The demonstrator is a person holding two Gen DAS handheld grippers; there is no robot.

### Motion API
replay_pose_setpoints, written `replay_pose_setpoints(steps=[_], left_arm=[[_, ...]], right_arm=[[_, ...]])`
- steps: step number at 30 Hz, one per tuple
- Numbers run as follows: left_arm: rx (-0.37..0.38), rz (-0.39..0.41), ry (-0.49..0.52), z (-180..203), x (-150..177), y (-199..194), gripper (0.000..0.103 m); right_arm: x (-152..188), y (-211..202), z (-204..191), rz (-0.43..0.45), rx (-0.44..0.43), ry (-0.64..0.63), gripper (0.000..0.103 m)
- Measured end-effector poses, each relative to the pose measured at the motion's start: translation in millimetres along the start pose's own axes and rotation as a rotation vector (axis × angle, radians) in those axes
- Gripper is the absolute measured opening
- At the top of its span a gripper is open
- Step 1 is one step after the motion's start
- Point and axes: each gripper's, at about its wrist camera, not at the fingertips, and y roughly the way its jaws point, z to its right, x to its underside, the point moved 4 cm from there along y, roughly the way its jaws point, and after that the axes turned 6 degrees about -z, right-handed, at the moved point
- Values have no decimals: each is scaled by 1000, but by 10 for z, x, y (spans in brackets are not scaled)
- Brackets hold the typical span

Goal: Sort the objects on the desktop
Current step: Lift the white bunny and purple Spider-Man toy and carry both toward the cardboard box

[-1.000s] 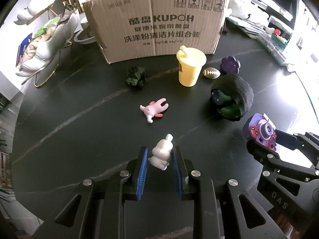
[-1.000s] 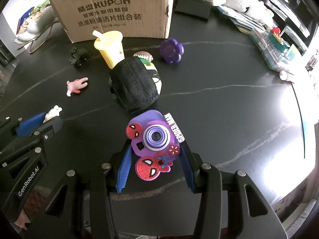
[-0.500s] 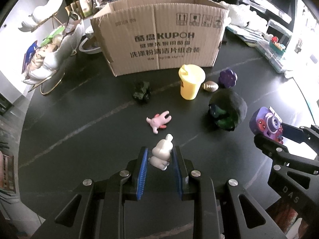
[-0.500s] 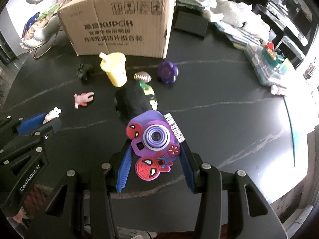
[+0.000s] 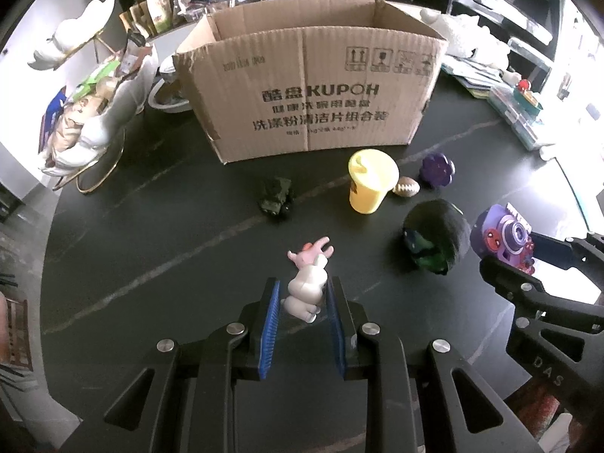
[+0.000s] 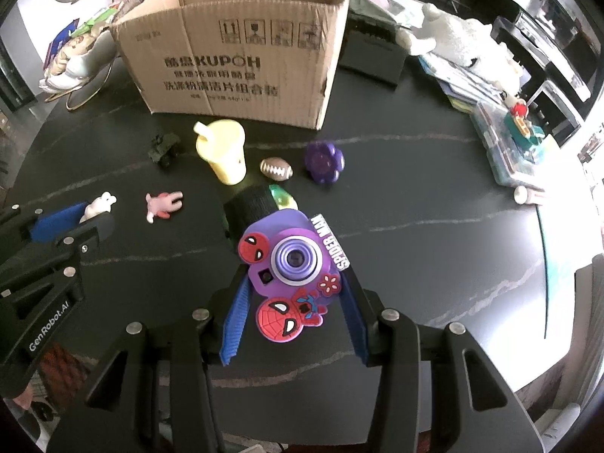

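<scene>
Left gripper (image 5: 303, 294) was raised over the dark marbled bench (image 5: 151, 234), its blue-padded fingers (image 5: 271, 321) pinching a small white rabbit figure (image 5: 305, 290) by the flanks, ears pointing away from the camera. Right gripper (image 6: 294, 290) was likewise off the surface, fingers (image 6: 236, 324) clamped on a purple Spider-Man toy camera (image 6: 288, 260), lens facing the wrist camera. Open cardboard box (image 5: 313, 90) stood upright at the far side of the bench, flaps up, printed side toward both grippers; its inside was not visible. Loose items lay between box and grippers: yellow cup with straw (image 5: 370, 181) upright near the box front; small football (image 5: 406, 187) just beside the cup; purple flower-shaped piece (image 5: 437, 169) beyond the football; dark green toy vehicle (image 5: 276, 201) to the cup's left; pink animal figure (image 6: 163, 205) lying flat, nearest the left gripper; black-haired green toy head (image 5: 434, 241) on its side between the cup and the right gripper, partly hidden behind the held camera in the right wrist view. White leaf-shaped rack (image 5: 98, 113) with packets stood at the bench's left edge; plastic boxes (image 6: 509, 143) and a white plush (image 6: 456, 41) at the right.
</scene>
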Motion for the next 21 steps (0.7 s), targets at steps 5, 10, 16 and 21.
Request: replay_pose_setpoints(steps=[5, 10, 16, 21], left_arm=[[-6, 0, -9, -75, -99, -42, 22], [-12, 4, -14, -139, -188, -102, 22], [-11, 7, -41, -225, -303, -139, 22], [-22, 10, -44, -250, -398, -171, 22]], right_arm=[[-131, -49, -25, 2, 1, -8, 43], [-233, -72, -53, 4, 10, -17, 43], [-312, -107, -76, 6, -1, -18, 43], [-410, -120, -100, -1, -10, -23, 43]])
